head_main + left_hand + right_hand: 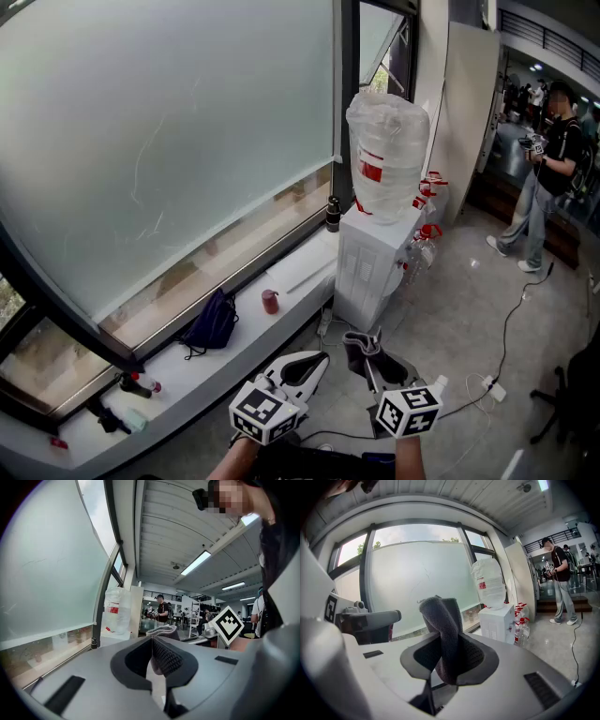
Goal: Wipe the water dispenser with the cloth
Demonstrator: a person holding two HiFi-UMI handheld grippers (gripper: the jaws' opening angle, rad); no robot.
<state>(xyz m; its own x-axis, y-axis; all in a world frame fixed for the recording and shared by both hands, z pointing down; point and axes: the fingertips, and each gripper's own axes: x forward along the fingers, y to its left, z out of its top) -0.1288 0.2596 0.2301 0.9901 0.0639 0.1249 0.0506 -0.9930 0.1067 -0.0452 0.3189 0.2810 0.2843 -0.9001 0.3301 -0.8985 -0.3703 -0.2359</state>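
Right gripper (369,358): jaws clamped on the grey cloth (440,616), which stands up in a fold above the tips. Left gripper (322,357): jaws together, nothing between them, just beside the right one. Both are held low, above the floor. Water dispenser (368,272): white, upright against the window sill (187,375), well apart from the cloth, with a clear bottle (387,150) on top. A person (553,178) stands beyond, at right.

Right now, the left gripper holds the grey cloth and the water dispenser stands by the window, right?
No: the right gripper holds the grey cloth, as the right gripper view shows. The left gripper holds nothing. The water dispenser does stand by the window.
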